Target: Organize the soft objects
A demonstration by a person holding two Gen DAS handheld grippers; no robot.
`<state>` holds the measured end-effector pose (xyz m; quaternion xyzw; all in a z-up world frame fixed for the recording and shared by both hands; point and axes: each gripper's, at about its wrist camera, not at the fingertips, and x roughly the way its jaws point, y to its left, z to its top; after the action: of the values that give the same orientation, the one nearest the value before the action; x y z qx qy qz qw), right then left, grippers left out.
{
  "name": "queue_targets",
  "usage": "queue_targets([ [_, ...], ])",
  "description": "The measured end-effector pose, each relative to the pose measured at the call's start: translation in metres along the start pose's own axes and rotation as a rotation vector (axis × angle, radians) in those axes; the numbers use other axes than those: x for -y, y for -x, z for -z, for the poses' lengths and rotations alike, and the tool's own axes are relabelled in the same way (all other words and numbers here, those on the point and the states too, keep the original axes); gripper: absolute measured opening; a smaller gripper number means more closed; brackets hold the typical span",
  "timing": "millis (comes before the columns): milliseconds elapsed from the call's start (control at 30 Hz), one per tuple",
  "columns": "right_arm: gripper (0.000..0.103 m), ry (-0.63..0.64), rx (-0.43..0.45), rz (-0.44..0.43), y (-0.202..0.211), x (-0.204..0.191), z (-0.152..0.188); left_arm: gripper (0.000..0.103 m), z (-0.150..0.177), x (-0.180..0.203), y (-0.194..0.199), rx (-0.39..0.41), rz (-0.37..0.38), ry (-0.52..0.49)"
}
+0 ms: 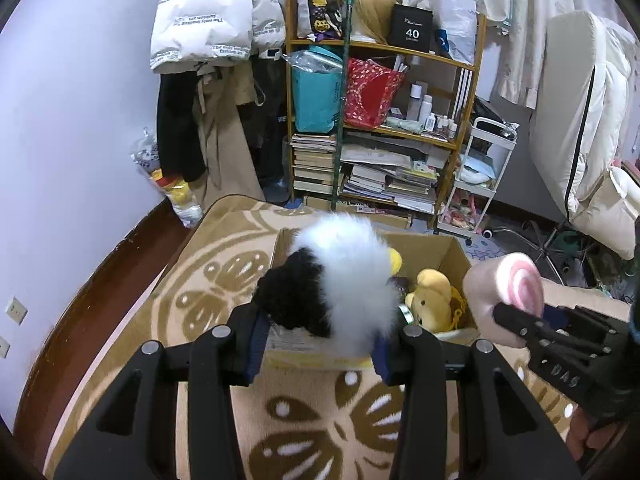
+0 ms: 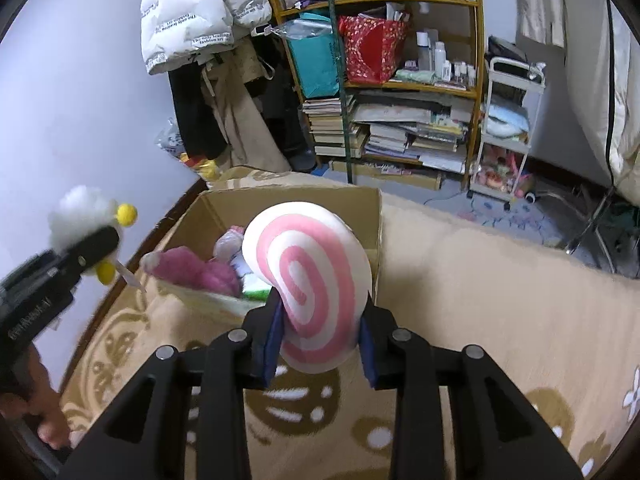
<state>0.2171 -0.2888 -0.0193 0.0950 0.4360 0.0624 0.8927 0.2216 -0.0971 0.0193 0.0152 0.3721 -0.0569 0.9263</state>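
Left wrist view: left gripper (image 1: 320, 344) closed on fluffy black-and-white plush bird (image 1: 340, 280), held above near edge of cardboard box (image 1: 456, 248) on patterned rug (image 1: 224, 280). Judged very light, soft and compressible; long fur likely slippery, so best gripped deep through body, as done. Fingers pointed forward and slightly down toward box. Yellow bear (image 1: 432, 296) noted lying inside box. Right gripper (image 1: 520, 322) visible alongside, carrying pink swirl cushion (image 1: 516, 288).

Right wrist view: right gripper (image 2: 320, 344) clamped on lower part of pink swirl cushion (image 2: 312, 280), held upright just before box (image 2: 376, 208). Judged light, spongy, prone to deform and pivot under an edge grip. Pink plush (image 2: 196, 268) seen in box. Left gripper (image 2: 90, 250) level at left, bird (image 2: 80, 210) in grip.
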Motion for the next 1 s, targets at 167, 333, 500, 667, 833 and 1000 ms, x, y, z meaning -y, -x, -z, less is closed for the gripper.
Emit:
queue_targets([
  [167,0.035,-0.031,0.004,-0.048,-0.018,0.000,-0.007,0.041,-0.009,0.003,-0.020,-0.017,-0.004,-0.044],
  [333,0.037,-0.043,0.001,-0.084,-0.031,-0.001,-0.010,0.042,-0.008,0.011,-0.041,-0.053,0.021,-0.088],
  [500,0.042,-0.037,-0.024,-0.080,-0.042,-0.002,-0.010,0.046,-0.007,0.016,-0.049,-0.072,0.035,-0.092],
  [667,0.045,-0.051,-0.038,-0.084,-0.047,0.000,-0.012,0.052,-0.010,0.023,-0.054,-0.089,0.029,-0.121],
  [833,0.052,-0.050,-0.045,-0.097,-0.047,0.001,-0.014,0.078,-0.011,0.023,-0.048,-0.070,-0.010,-0.126],
  [1000,0.079,-0.049,-0.024,-0.118,-0.039,0.001,-0.014,0.095,-0.013,0.007,-0.031,-0.014,-0.031,-0.038],
])
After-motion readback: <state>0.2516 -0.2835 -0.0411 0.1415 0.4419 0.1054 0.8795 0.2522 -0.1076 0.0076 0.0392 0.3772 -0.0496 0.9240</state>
